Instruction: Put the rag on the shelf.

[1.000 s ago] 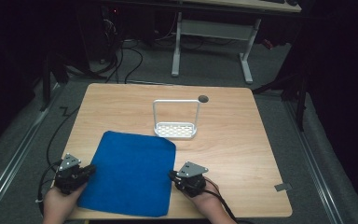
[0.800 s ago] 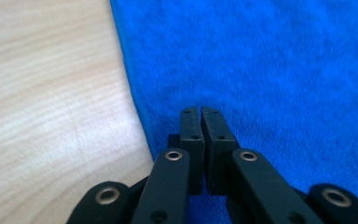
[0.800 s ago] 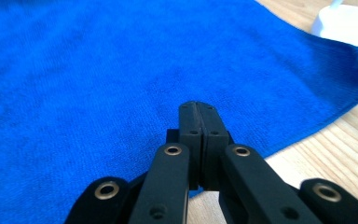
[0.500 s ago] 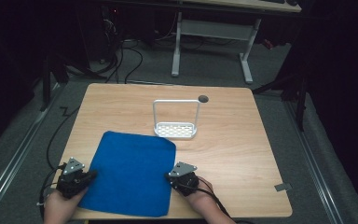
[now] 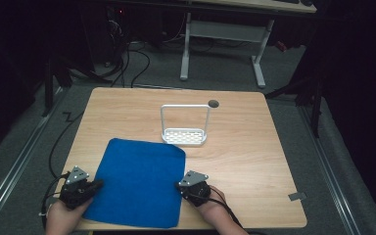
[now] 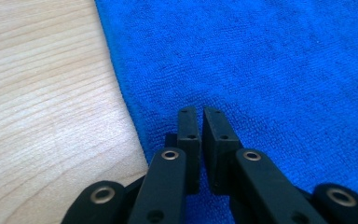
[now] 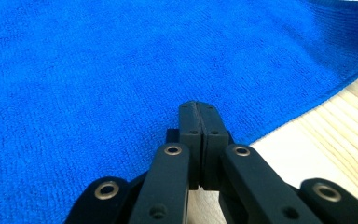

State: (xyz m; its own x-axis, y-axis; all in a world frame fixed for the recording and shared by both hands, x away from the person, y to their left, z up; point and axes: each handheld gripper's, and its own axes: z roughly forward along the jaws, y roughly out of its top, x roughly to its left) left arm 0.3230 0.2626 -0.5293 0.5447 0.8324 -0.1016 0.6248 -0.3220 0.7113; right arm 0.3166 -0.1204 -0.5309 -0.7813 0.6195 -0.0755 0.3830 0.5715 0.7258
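1. Right now your left tool (image 5: 94, 186) sits at the blue cloth's (image 5: 137, 181) left edge and your right tool (image 5: 182, 186) at its right edge, both near the front of the bench (image 5: 254, 161).
2. Cloth lies flat on the front-left part of the bench; its near edge runs close to the bench's front edge. Bare wood lies to the right of it and behind it.
3. White rack (image 5: 185, 128) stands upright just behind the cloth's far right corner, apart from it.
4. Left tool (image 6: 201, 122): jaws nearly closed, a thin slit between them, over the cloth just inside its edge; whether any cloth is pinched, you cannot tell. They have just opened a touch.
5. Right tool (image 7: 199, 116): jaws fully together at the cloth's border; a pinch cannot be made out.
6. Against a second ago, your right hand sits slightly closer to the cloth's edge; the cloth lies as before.
7. Your forearms are cut off at the bottom of the high view.
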